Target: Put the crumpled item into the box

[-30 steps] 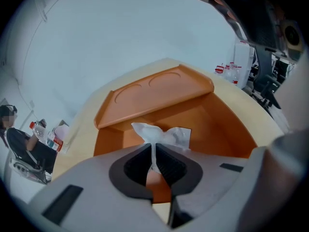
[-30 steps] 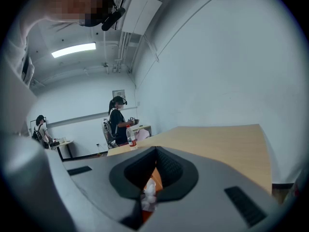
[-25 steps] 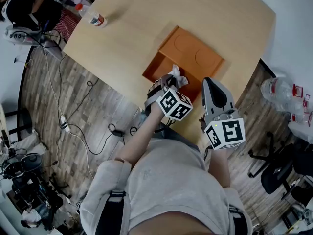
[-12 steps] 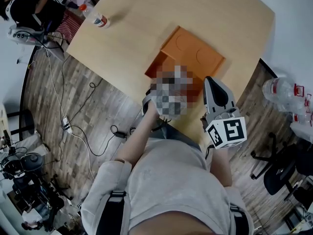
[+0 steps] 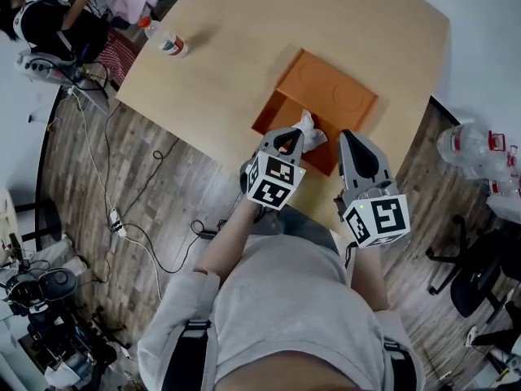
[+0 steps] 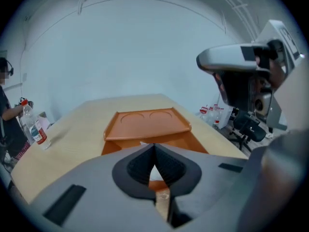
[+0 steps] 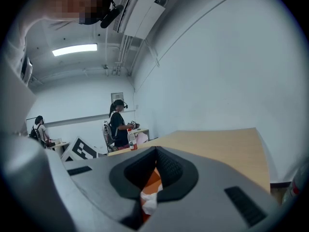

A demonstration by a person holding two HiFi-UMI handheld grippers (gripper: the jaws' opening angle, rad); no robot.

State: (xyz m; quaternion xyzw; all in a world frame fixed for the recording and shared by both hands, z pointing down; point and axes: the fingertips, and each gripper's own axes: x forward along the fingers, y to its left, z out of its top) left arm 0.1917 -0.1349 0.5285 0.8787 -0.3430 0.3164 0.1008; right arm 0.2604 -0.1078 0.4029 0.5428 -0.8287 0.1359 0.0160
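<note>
An orange box [image 5: 283,111] stands open on the wooden table [image 5: 228,47], its lid [image 5: 332,88] folded back. The crumpled item [image 5: 309,129], a white wad, hangs at the tip of my left gripper [image 5: 296,136] over the box's near side, and the jaws are shut on it. In the left gripper view the left gripper [image 6: 154,150] has its tips together, a bit of white crumpled item [image 6: 155,173] showing in the gap, with the box [image 6: 145,123] just beyond. My right gripper [image 5: 348,137] is shut and holds nothing, just right of the box. The right gripper view looks past the right gripper [image 7: 155,154] to the crumpled item [image 7: 148,203].
A plastic bottle [image 5: 167,43] stands near the table's far left edge. A person [image 5: 49,23] stands beyond that corner. Cables [image 5: 122,218] trail over the wooden floor at left. Large water bottles [image 5: 472,149] and a chair [image 5: 480,275] are on the right.
My left gripper has moved a little right and forward with the crumpled item, further over the box, and its marker cube has turned. The right gripper has barely moved.
</note>
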